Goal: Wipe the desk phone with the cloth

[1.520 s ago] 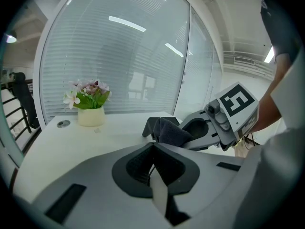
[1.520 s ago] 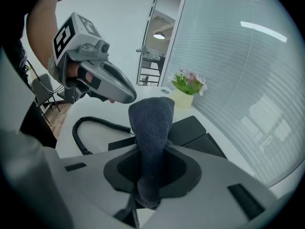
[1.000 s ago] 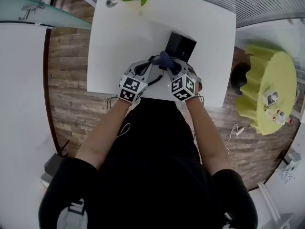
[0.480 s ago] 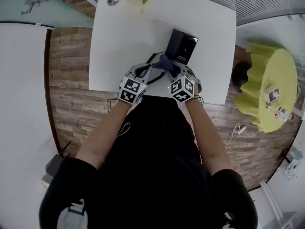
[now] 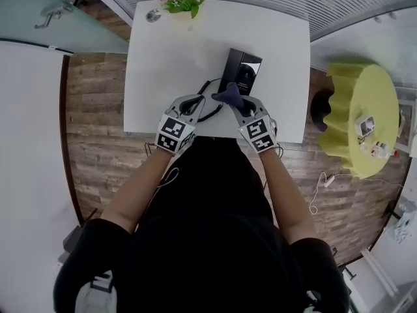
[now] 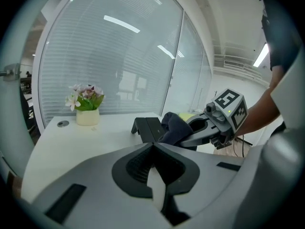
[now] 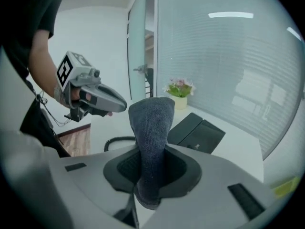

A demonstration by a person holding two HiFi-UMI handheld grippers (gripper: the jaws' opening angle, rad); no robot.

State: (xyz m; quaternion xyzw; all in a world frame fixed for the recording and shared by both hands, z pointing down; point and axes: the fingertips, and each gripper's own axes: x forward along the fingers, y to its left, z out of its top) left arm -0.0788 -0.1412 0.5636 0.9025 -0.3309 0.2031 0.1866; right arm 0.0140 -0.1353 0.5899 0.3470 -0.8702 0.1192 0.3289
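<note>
Dark cloth (image 7: 151, 128) before desk phone (image 7: 196, 129), likely cord (image 7: 116, 141) beside

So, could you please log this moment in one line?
left gripper: shut, empty | right gripper: shut on cloth | phone: on table, cloth by near end

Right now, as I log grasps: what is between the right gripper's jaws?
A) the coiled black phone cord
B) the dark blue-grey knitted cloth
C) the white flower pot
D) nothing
B: the right gripper clamps the dark blue-grey knitted cloth, which stands up between its jaws.
</note>
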